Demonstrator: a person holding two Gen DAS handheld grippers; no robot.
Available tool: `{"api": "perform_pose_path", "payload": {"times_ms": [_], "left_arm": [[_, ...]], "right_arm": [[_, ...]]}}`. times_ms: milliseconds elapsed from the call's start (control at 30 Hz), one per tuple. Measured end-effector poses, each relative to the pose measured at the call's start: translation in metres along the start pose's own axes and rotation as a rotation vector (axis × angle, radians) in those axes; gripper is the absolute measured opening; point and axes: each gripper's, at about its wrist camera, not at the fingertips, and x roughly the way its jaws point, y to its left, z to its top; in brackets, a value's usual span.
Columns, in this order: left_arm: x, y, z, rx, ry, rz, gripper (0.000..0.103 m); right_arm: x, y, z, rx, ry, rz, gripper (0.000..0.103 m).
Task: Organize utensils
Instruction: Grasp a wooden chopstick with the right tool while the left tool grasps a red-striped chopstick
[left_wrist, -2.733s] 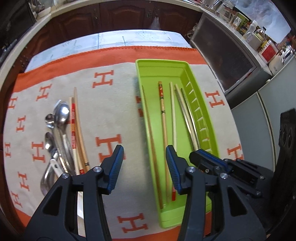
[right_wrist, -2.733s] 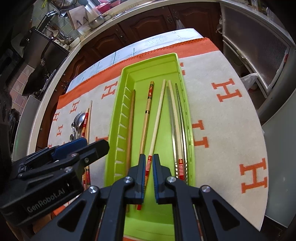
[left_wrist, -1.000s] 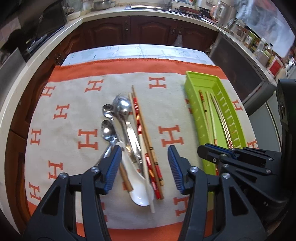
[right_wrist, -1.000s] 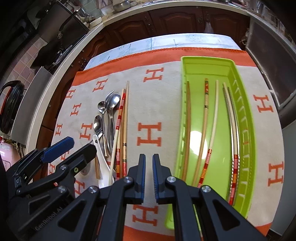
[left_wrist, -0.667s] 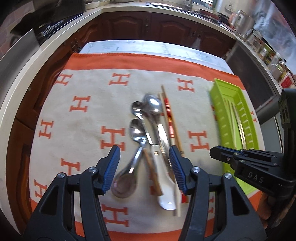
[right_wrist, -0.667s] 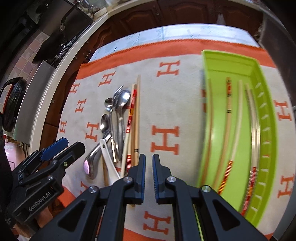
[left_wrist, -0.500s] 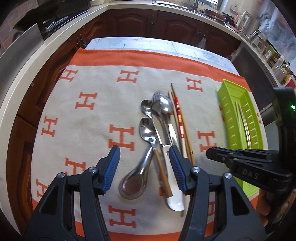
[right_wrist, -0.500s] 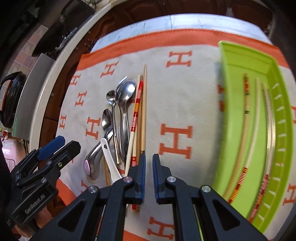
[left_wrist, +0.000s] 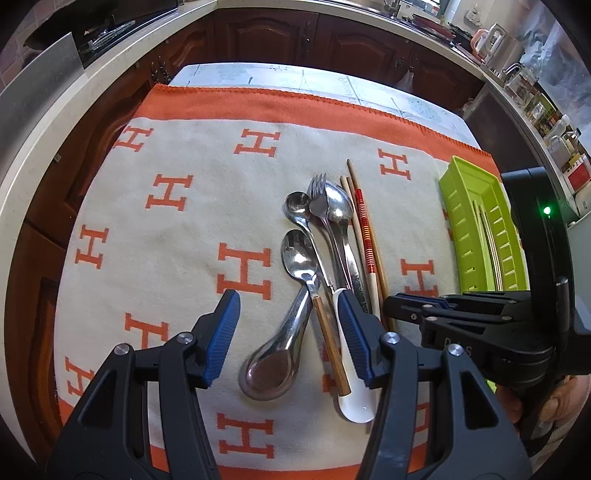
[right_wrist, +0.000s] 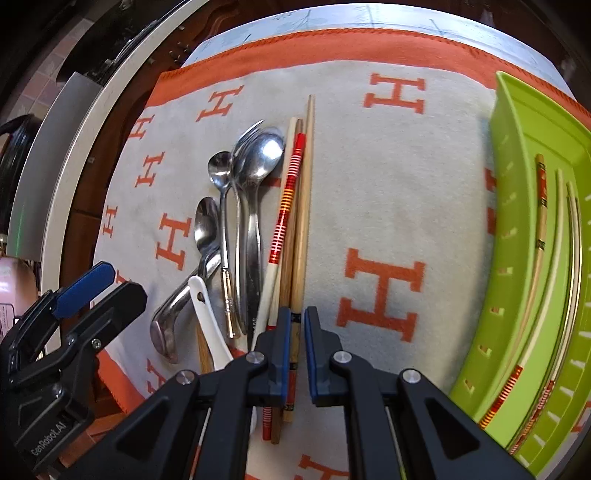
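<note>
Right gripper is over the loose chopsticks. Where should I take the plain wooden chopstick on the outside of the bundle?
Grip the plain wooden chopstick at its thick near end, from above, one finger on each long side. It lies flat and outermost in the bundle, with bare cloth on the green tray side. The right gripper is nearly closed, so open it first.

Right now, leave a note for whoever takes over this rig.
Left gripper: open, above the metal spoons.
Right gripper: jaws nearly closed, a wooden chopstick lined up in the gap; grip unclear.
Done: several tray chopsticks lie in the green tray.
Left: wooden chopstick, striped chopstick, metal spoons, fork and white spoon on the cloth.
</note>
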Motion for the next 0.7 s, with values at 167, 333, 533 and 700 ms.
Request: {"api": "perform_pose_path", "payload": {"times_ms": [167,333,533,700], "left_arm": [[0.002,0.002,0.000,-0.011,0.007,-0.005,0.052],[0.001,0.003,0.001,-0.009,0.005,-0.005,0.052],[0.002,-0.007,0.003,0.018,0.007,-0.004,0.052],[0.014,-0.022,0.011,0.057,0.046,-0.028,0.052]], "right_arm": [[0.003,0.007,0.006,-0.031,-0.006,-0.066,0.008],[0.010,0.021,0.009,-0.097,-0.009,-0.140,0.008],[0.010,0.022,0.007,-0.126,-0.040,-0.152,0.007],[0.000,-0.008,0.002,0.014,-0.059,-0.064,0.007]]}}
